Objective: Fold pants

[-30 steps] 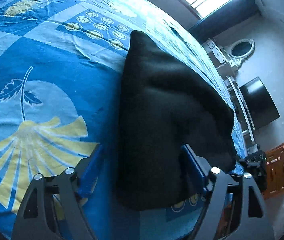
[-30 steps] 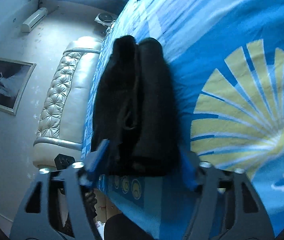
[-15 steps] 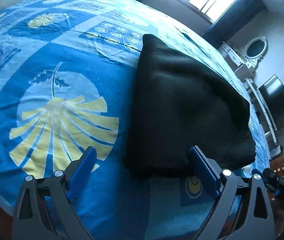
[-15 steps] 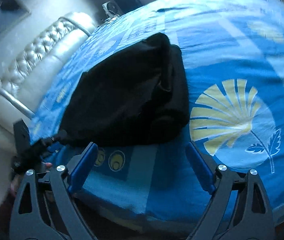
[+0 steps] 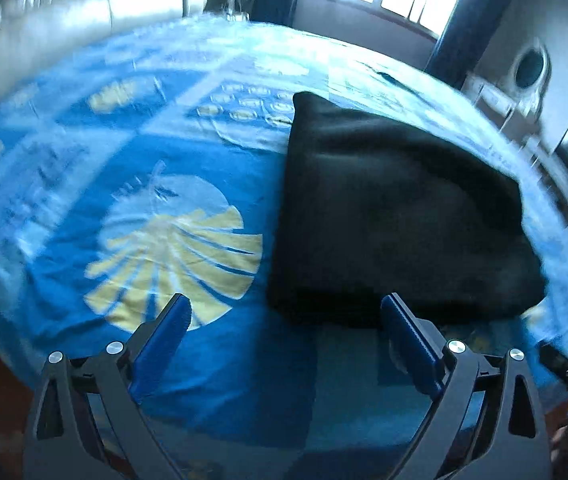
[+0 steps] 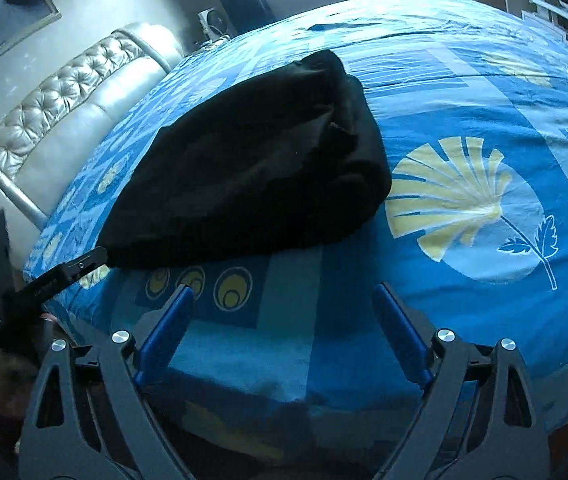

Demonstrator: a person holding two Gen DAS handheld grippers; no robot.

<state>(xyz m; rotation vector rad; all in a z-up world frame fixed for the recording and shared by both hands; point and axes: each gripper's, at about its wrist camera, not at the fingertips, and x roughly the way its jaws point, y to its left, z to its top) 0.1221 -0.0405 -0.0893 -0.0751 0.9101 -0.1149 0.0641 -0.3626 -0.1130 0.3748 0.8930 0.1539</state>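
Pants (image 5: pixel 396 216), black and folded into a thick bundle, lie on the blue patterned bedspread (image 5: pixel 84 200) near its near edge. Left gripper (image 5: pixel 284 316) and right gripper (image 6: pixel 282 300) hover short of them, jaws wide, holding nothing.

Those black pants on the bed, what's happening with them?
A person with a gripper in each hand is folding them. The black pants lie in a folded bundle on the blue patterned bedsheet. The left gripper and right gripper have just been opening; both are open and empty, pulled back at the bed's near edge.
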